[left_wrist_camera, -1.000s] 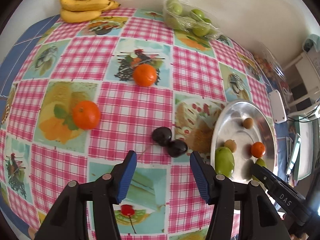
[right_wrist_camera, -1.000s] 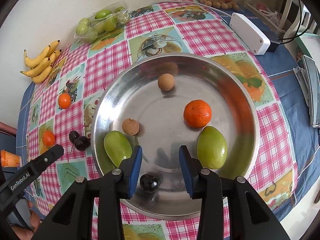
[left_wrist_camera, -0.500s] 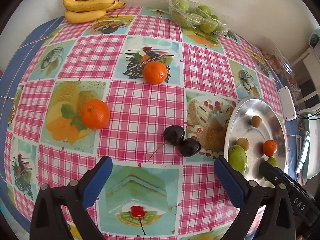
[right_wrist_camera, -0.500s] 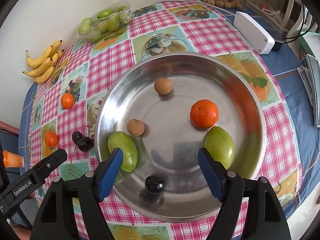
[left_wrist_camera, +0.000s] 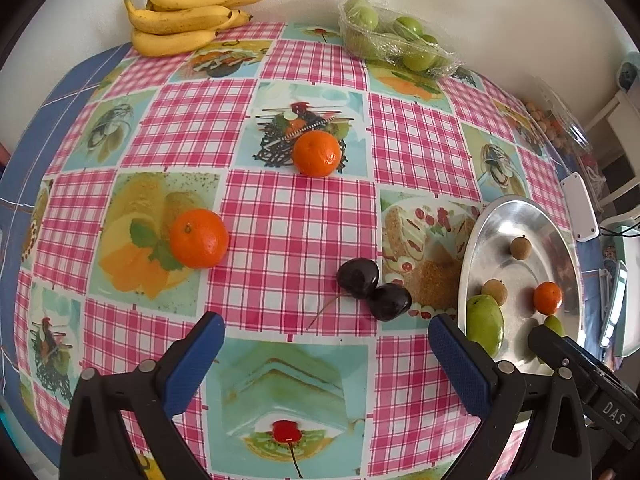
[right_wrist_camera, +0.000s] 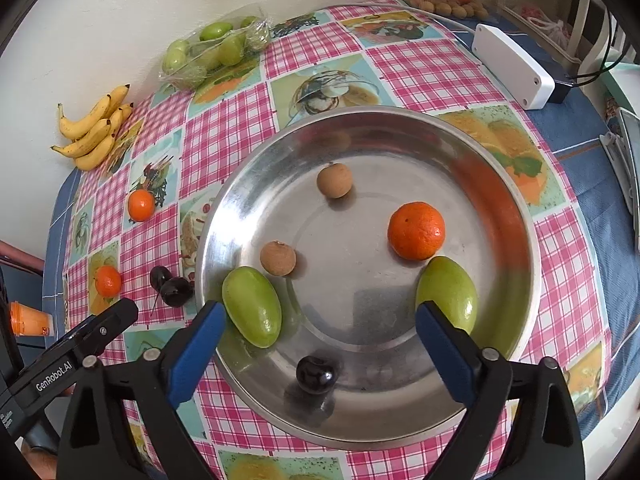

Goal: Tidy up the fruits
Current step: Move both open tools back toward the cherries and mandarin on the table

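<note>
The right gripper is opening its jaws wide above the steel plate, gripping nothing; a dark cherry is lying loose on the plate between the blue pads. The left gripper is standing fully spread and empty over the tablecloth, just short of two dark cherries. Both grippers are pointing steeply downward. A green mango is lying on the plate's left side, its long axis slanting.

Home dining spot: surface under pink checked oilcloth with food prints, pushed against a plain wall; bananas, wrapped green fruit, steel dish, white chair alongside
</note>
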Demonstrator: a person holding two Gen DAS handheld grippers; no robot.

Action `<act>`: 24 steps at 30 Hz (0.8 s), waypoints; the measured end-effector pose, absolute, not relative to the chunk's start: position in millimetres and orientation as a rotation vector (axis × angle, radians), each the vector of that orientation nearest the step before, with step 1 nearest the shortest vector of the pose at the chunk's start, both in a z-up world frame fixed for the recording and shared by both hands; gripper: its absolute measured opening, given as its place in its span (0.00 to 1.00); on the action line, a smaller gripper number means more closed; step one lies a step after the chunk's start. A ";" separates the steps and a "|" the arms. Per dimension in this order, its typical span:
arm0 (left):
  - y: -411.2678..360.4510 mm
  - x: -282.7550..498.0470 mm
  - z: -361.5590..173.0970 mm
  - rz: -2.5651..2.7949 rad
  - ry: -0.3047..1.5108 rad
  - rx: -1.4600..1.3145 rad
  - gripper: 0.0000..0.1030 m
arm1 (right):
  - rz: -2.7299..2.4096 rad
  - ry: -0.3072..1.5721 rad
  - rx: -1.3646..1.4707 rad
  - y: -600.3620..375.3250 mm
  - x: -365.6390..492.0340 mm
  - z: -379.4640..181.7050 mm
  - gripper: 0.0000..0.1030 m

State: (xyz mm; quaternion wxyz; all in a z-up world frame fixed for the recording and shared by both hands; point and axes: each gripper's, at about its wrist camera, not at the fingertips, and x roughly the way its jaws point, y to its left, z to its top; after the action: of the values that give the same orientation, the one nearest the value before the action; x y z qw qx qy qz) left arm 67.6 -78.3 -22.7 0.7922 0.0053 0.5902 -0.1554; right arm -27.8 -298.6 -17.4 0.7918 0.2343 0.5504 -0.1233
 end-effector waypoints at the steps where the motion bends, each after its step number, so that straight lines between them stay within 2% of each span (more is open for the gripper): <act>1: -78.2 67.9 -22.0 -0.336 1.265 0.010 1.00 | -0.262 1.180 0.501 -297.7 -27.6 -17.0 0.94; 14: -64.6 75.3 -10.8 -0.338 1.221 -0.035 1.00 | -0.216 1.141 0.463 -289.0 -21.8 -15.5 0.95; 24: -14.1 95.5 -5.1 -0.257 1.198 -0.141 1.00 | -0.153 1.095 0.432 -265.6 -13.8 -6.7 0.96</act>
State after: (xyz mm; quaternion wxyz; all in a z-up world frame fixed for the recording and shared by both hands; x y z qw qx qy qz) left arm 95.5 -14.1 -5.2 0.8157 -0.0663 0.5618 -0.1207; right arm -13.8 -265.6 -6.7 0.8289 0.2035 0.5160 -0.0723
